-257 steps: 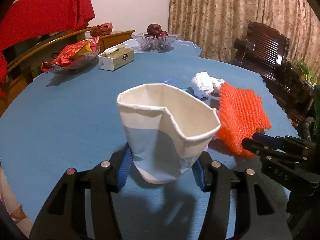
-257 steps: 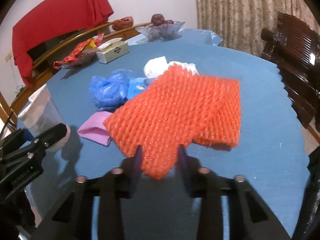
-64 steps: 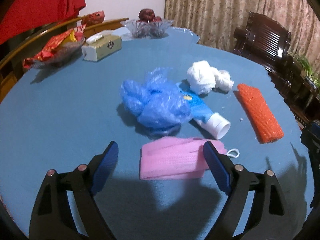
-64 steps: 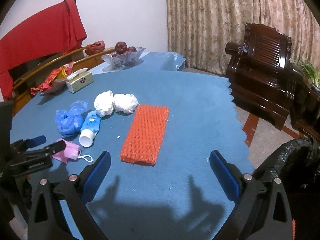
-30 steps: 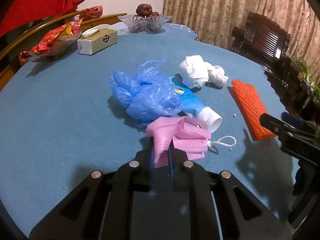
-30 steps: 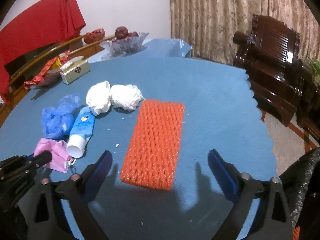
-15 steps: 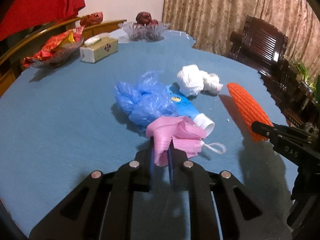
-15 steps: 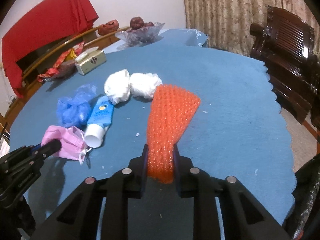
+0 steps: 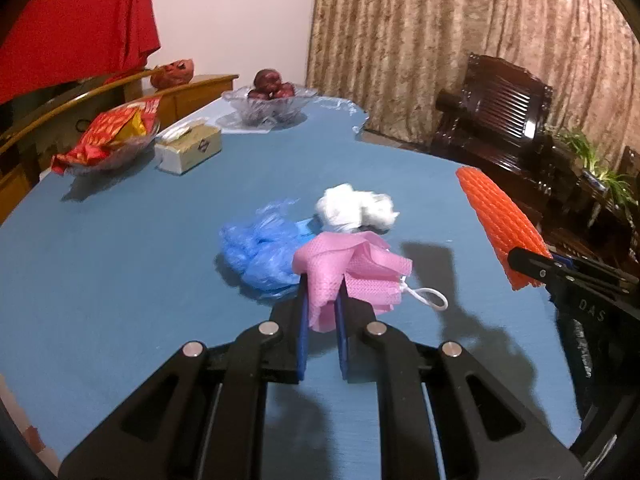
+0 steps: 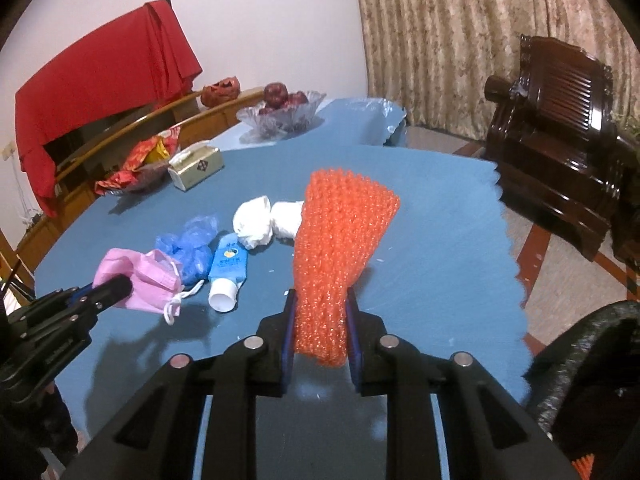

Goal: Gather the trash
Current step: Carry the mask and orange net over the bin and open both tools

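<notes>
Both tools are loaded. Left tool (image 9: 322,312) is clamping the pink face mask (image 9: 348,268) by a bunched edge, jaws pinched nearly together; the mask is hanging clear of the counter (image 9: 120,280), ear loop (image 9: 428,298) dangling at 3 o'clock. Right tool (image 10: 320,320) is squeezing the near end of the orange foam net (image 10: 340,248); the far end is fanning out toward 12 o'clock above the counter.

Still lying on the counter: crumpled blue plastic bag (image 10: 188,246), blue tube with white cap (image 10: 228,272) just beside it, two white tissue wads (image 10: 266,220) at 11 o'clock of the net. A black bag rim (image 10: 592,344) is showing at 4 o'clock in the right wrist view, off the counter edge; probably the drop target.

Risks, as I judge it:
- The mask grip is on a thin fold only, so a fast swing could be slipping it out.
- The loose ear loop could be snagging the tube cap or the other tool while both are moving close together.
- The net is springy; it may be popping out of the jaws or overhanging the bag rim at release and falling to the floor.
- The two tools are crossing paths toward one bag, so there is a collision chance.
</notes>
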Action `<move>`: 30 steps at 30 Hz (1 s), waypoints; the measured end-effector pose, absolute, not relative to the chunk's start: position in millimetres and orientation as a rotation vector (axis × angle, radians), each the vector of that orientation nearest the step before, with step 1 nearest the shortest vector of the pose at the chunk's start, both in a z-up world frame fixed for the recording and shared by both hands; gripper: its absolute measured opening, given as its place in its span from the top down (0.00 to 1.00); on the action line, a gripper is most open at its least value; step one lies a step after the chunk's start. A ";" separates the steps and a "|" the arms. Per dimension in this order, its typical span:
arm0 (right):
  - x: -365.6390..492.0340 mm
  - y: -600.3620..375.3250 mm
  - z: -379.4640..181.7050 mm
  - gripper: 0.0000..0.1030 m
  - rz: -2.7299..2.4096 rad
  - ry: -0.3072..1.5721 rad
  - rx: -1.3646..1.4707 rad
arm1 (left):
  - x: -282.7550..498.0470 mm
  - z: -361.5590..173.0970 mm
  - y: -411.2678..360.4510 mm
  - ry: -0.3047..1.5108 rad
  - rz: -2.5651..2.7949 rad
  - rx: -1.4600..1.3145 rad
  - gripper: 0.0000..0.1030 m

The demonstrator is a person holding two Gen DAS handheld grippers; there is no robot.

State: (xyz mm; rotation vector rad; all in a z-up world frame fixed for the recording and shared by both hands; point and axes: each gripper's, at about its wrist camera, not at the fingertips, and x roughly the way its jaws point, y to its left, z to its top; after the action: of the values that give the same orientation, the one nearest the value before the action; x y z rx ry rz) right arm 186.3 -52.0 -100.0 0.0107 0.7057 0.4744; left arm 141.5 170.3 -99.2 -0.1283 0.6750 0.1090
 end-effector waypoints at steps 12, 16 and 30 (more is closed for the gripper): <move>153.6 -101.0 -71.0 0.79 0.415 0.640 0.037 | 138.0 -71.8 110.2 0.627 -0.005 -0.076 0.90; 145.8 -117.7 -64.8 0.79 0.385 0.627 0.050 | 137.1 -67.1 89.0 0.618 -0.046 -0.062 0.90; 110.4 -200.7 -61.4 0.79 0.241 0.620 0.083 | 135.4 -64.0 3.5 0.622 -0.229 -0.009 0.89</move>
State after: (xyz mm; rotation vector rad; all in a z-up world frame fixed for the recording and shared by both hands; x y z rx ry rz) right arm 110.4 -200.7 -61.4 0.0829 0.6204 0.2414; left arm 135.4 3.5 -64.0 -0.0092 0.6221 -0.2292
